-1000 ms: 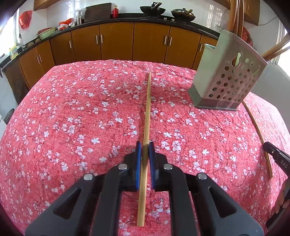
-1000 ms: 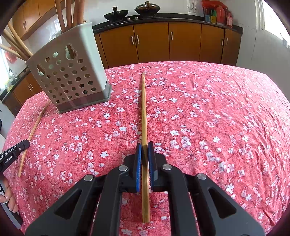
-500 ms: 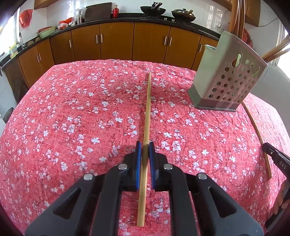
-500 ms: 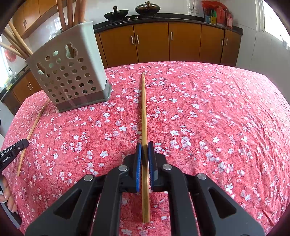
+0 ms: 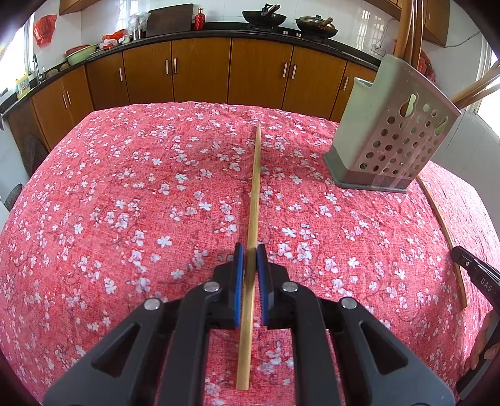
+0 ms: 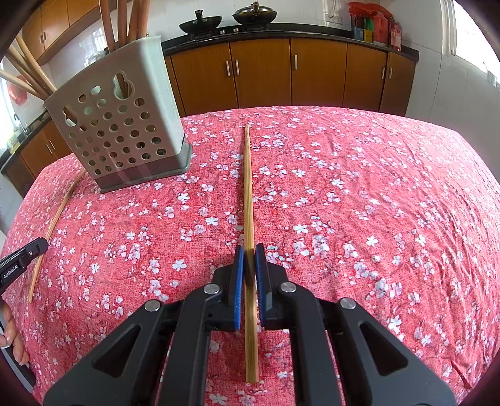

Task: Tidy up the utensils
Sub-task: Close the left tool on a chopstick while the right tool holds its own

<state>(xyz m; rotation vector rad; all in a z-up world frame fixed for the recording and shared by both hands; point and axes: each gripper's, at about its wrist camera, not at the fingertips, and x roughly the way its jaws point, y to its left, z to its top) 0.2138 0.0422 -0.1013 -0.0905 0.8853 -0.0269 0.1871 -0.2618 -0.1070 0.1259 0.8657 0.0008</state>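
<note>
Left gripper (image 5: 249, 250) was clamped on a pale bamboo chopstick (image 5: 253, 187), long, thin and straight. Right gripper (image 6: 249, 250) was clamped likewise on a second chopstick (image 6: 247, 187), finely grained. Both sticks pointed away over the red floral tablecloth (image 5: 125, 203). Perforated grey utensil holder (image 6: 125, 131) stood between the two.

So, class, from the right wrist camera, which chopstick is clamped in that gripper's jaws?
The pale chopstick on the centre line; a second chopstick is far left, darker sticks stand in the holder.
</note>
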